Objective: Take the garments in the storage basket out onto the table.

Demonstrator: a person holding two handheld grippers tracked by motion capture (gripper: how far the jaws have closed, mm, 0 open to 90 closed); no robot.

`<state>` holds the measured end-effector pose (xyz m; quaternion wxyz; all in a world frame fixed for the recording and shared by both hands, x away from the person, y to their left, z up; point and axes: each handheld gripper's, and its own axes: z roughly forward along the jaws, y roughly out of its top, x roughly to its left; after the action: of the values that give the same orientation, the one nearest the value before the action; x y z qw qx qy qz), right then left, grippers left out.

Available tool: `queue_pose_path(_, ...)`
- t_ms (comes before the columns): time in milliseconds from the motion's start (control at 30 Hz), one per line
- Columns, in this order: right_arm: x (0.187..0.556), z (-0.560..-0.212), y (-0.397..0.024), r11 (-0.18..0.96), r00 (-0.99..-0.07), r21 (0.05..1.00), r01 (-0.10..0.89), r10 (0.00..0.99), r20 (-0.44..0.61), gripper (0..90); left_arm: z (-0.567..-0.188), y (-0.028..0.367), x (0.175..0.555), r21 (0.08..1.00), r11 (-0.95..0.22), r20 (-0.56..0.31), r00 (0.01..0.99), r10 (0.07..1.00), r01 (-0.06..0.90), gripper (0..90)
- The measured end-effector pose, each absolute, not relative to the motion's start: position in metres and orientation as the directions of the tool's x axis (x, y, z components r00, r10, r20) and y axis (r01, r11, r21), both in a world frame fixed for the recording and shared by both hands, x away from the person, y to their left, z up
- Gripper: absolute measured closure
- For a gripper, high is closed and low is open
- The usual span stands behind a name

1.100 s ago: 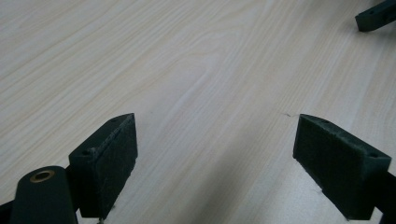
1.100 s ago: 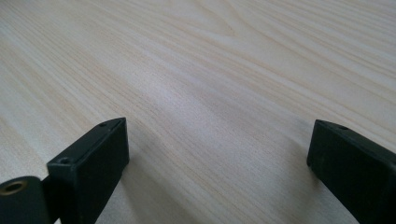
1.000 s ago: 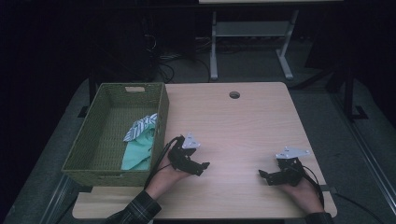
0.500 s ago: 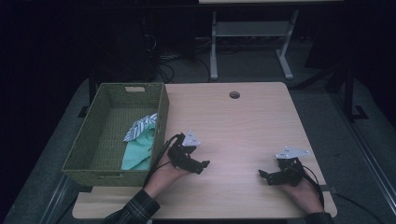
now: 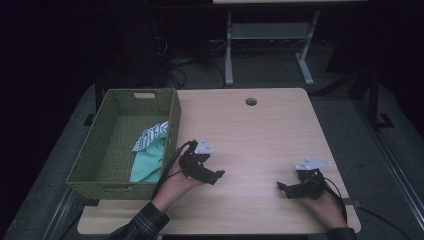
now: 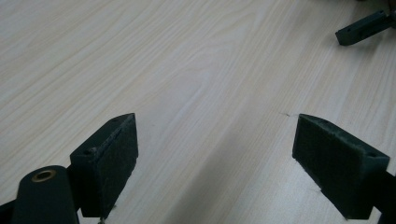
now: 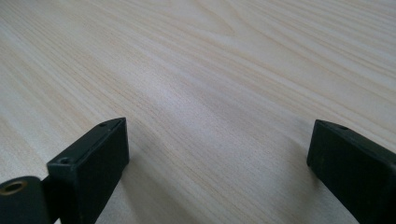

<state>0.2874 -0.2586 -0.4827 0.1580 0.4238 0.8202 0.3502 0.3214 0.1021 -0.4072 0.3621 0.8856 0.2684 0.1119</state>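
We have the left gripper [image 5: 212, 175] and right gripper [image 5: 286, 189] low over bare surface [image 5: 260, 135], fingers spread, pinching nothing. Cloth [image 5: 147, 155] lies in the basket [image 5: 117, 182], just beside the left gripper.

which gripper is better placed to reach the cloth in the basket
Left, probably. The left gripper lies open beside the basket holding the cloth; the right gripper, also open, sits across the table.

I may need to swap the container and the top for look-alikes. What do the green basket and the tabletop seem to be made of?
The basket looks woven, perhaps wicker or seagrass dyed olive green, matte: its walls show a ribbed weave and a cut-out handle slot. The tabletop looks like pale wood or wood-look laminate, smooth with a faint sheen; fine grain lines run across it.
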Motion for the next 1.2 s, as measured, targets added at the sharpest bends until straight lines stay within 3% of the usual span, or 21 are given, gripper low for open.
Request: queue_pose_path(1200,0.287,-0.483,-0.259,0.396,-0.592,0.709,0.584,0.805,0.037,5.4,-0.368,0.11,0.334,0.735,-0.569,0.0,0.839,0.544,0.369,14.2)
